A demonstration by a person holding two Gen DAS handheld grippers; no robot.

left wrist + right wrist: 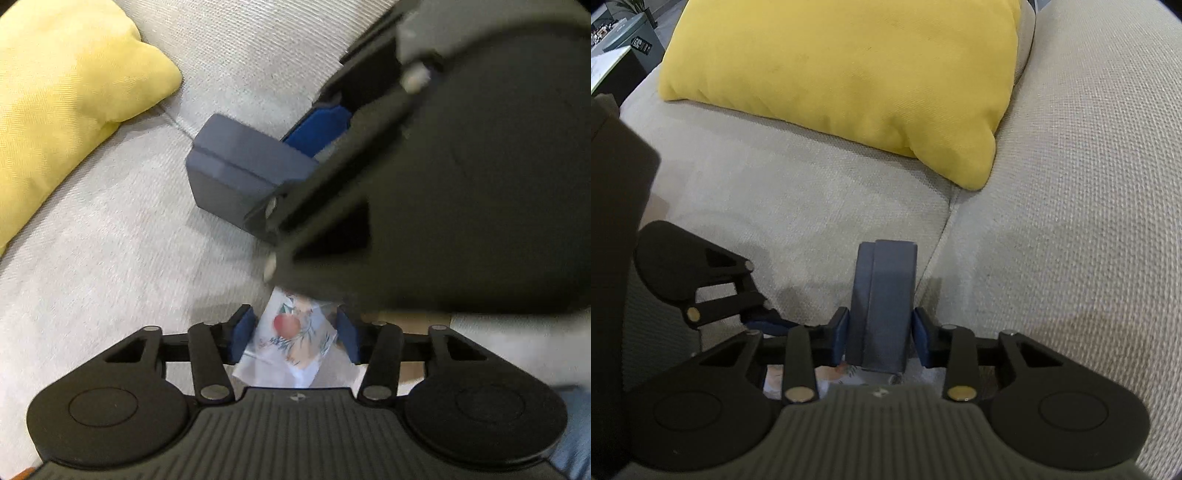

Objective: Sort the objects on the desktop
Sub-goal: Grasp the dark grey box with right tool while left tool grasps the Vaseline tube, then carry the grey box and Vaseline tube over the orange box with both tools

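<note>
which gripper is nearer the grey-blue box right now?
Right. The right gripper is clamped on the grey-blue box, pads on both sides. The left gripper sits beside it, straddling a floral packet.

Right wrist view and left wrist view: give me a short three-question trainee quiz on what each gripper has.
1. True or false: the right gripper is shut on the grey-blue rectangular box.
2. What lies between the left gripper's pads: A) yellow fabric cushion, B) small white packet with a peach print, C) pen?
3. Fill in: everything rests on a beige woven ____.

Key: 1 true; 2 B; 3 sofa.
</note>
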